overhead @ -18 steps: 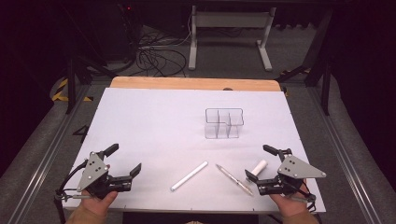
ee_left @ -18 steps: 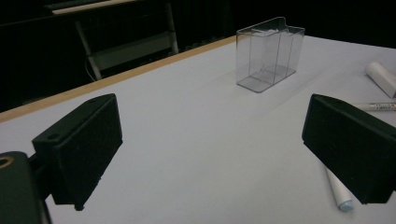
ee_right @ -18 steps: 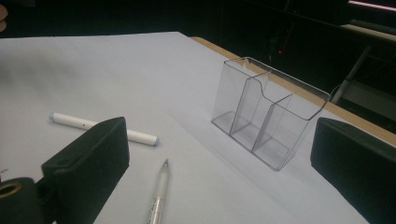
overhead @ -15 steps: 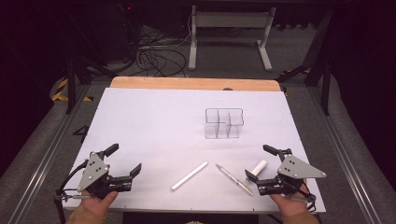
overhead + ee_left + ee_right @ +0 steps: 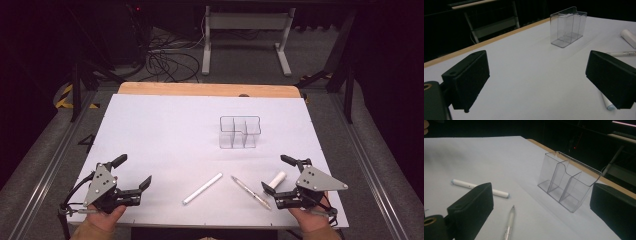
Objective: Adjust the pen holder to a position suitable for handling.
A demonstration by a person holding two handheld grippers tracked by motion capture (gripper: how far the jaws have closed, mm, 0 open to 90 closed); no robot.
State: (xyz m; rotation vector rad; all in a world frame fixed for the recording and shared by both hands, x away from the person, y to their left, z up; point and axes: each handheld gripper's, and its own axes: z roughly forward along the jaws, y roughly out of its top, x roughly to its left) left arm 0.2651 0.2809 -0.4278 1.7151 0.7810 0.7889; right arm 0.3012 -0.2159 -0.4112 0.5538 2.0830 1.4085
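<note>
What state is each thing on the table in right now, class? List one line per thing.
Clear organizer: upright, empty.
White marker: lying flat, capped.
Pen: lying flat, apart from the marker.
Short white tube: lying flat between the right gripper's jaws, untouched.
Left gripper: open, holding nothing.
Right gripper: open, holding nothing.

We see left gripper [image 5: 536,82] jaws spread wide over the white table [image 5: 529,75]. Clear divided holder [image 5: 567,26] upright near far edge. Pen [image 5: 622,53] and two white cylinders [image 5: 629,37] at right.
</note>
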